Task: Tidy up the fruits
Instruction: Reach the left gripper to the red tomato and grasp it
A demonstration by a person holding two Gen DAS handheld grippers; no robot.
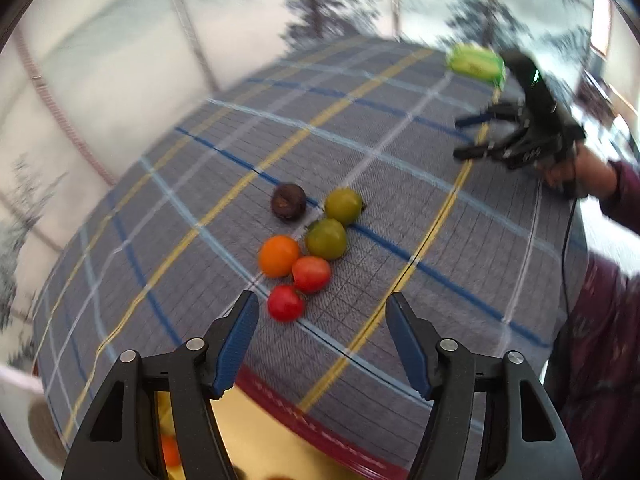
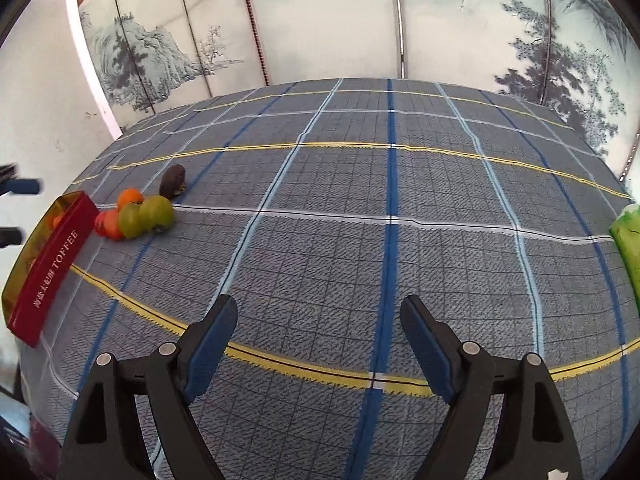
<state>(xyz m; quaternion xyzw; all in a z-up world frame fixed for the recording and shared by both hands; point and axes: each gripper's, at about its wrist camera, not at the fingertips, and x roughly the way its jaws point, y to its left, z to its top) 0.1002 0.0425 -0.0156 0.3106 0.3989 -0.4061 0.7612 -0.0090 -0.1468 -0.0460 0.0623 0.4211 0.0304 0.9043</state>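
Observation:
Several small fruits lie in a cluster on the plaid cloth: a red one (image 1: 285,303), a red-orange one (image 1: 311,274), an orange one (image 1: 278,256), two green ones (image 1: 326,238) (image 1: 343,205) and a dark purple one (image 1: 288,201). My left gripper (image 1: 322,332) is open and empty just before the red fruit, above a red-rimmed gold box (image 1: 280,432). My right gripper (image 2: 318,340) is open and empty over bare cloth; it also shows in the left wrist view (image 1: 468,136). The right wrist view shows the cluster (image 2: 138,212) at far left beside the red TOFFEE box (image 2: 52,264).
A green packet (image 1: 476,62) lies at the table's far right edge, also in the right wrist view (image 2: 628,240). A painted folding screen (image 2: 320,20) stands behind the table. The person's arm in a maroon sleeve (image 1: 600,320) is at right.

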